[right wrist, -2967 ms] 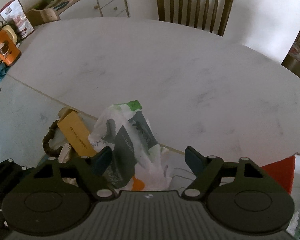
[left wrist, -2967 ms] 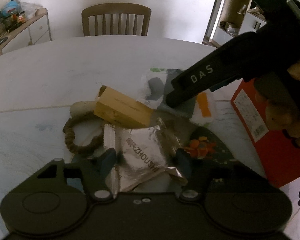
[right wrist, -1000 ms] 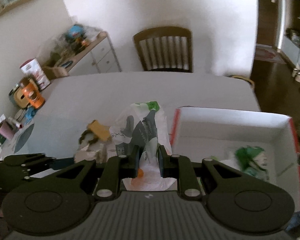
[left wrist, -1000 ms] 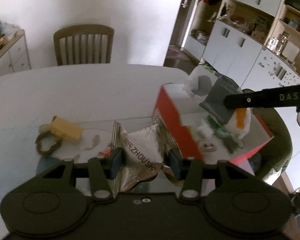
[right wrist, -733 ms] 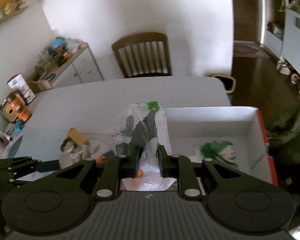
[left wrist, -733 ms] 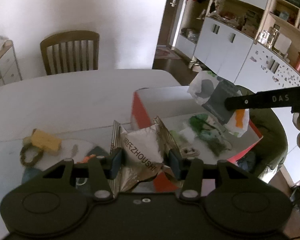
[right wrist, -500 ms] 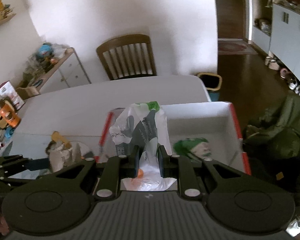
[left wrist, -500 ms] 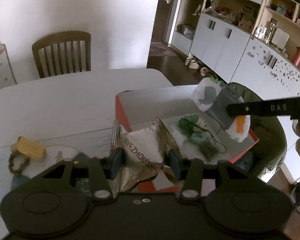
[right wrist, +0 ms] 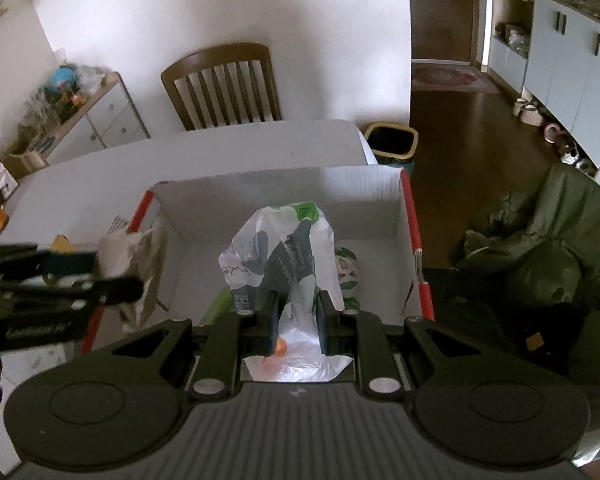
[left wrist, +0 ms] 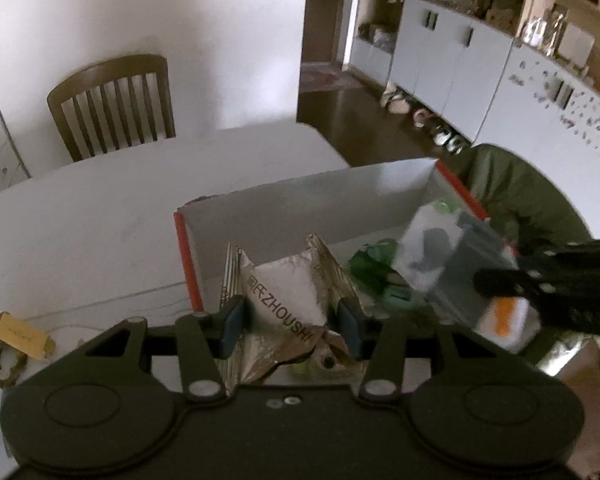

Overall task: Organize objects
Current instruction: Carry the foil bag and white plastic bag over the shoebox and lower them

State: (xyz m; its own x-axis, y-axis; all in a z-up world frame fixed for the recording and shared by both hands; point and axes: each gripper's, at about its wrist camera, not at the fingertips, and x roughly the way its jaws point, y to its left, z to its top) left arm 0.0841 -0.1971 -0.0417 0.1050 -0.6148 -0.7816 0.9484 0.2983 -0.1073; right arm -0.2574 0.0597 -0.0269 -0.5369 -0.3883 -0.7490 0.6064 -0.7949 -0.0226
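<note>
Holding silver foil packet (left wrist: 288, 304) in our left gripper (left wrist: 290, 320), jaws part-open, pads pressed on packet sides, above near corner of red-edged cardboard box (right wrist: 284, 188). Our right gripper (right wrist: 296, 314) pinched tight on white plastic bag (right wrist: 284, 248), hanging over box interior. Green item (right wrist: 346, 270) lies inside box. Box sits on white table (left wrist: 100, 208); yellow block (left wrist: 20, 334) and rope ring (left wrist: 2, 364) rest left on table.

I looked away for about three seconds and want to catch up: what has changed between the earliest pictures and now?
Both grippers took hold and lifted off the table. The left gripper closed on the silver packet, the right gripper on the plastic bag, and both carried them across to above the red box. Unchanged: the yellow block and rope ring lie on the table.
</note>
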